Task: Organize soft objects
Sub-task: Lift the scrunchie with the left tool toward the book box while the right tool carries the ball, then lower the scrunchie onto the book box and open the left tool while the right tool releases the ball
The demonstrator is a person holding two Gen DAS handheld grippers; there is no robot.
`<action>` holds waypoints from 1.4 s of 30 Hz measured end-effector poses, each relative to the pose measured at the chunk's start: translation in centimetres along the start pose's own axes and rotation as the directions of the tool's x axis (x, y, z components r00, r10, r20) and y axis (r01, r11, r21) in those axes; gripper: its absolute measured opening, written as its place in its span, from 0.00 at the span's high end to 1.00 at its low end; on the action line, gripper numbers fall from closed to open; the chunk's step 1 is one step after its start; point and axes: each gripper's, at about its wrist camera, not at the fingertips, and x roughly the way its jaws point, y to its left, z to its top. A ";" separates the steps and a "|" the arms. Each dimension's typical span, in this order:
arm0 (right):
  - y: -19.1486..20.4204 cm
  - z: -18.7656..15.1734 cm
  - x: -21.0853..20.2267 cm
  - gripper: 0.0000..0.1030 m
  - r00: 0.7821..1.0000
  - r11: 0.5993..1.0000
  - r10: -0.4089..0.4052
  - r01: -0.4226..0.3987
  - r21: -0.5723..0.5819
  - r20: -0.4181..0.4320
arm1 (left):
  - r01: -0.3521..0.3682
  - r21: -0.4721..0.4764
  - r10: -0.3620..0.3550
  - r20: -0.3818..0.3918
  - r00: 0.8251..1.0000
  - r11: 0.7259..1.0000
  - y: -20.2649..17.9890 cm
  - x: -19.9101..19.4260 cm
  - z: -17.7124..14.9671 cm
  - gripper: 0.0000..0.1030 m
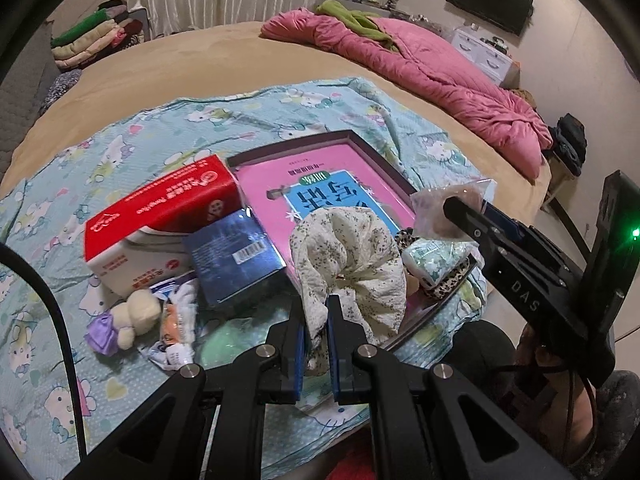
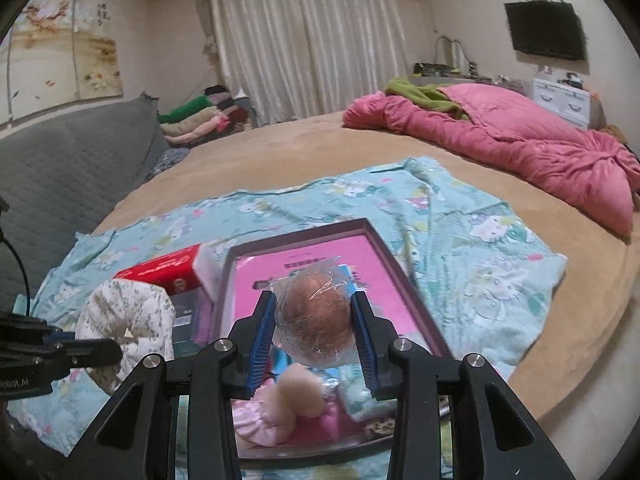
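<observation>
the left gripper has its fingers clenched on a floral cloth scrunchie, hanging above the front of the tray. the right gripper grasps a plastic-wrapped brown puff over the pink book inside that tray. the slick wrap could slide from the fingers, and the dangling scrunchie could snag the blue box or red tissue pack crowded beside the tray on the bed.

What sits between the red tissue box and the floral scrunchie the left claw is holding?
A dark blue box with a barcode, leaning against the red tissue box at the tray's left edge, short of the floral scrunchie. The left wrist view shows this best.
</observation>
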 end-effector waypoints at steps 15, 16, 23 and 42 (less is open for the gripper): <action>-2.4 -1.0 1.4 0.62 0.997 0.995 -0.055 0.059 0.078 -0.056 | -0.042 0.045 0.045 -0.062 0.997 0.998 -2.0 5.4 1.7 0.91; -2.5 -1.1 1.4 0.62 0.997 0.995 -0.053 0.058 0.082 -0.058 | -0.045 0.045 0.048 -0.065 0.997 0.998 -2.1 5.7 1.7 0.91; -1.8 -1.3 2.1 0.62 0.998 0.998 -0.032 0.035 0.053 -0.053 | -0.066 0.048 0.070 -0.089 0.994 0.997 -1.9 7.9 2.7 0.91; -0.6 -2.5 6.4 0.61 0.991 1.000 -0.023 0.021 -0.015 -0.133 | -0.080 0.048 0.087 -0.150 0.985 0.996 -1.6 10.9 3.1 0.90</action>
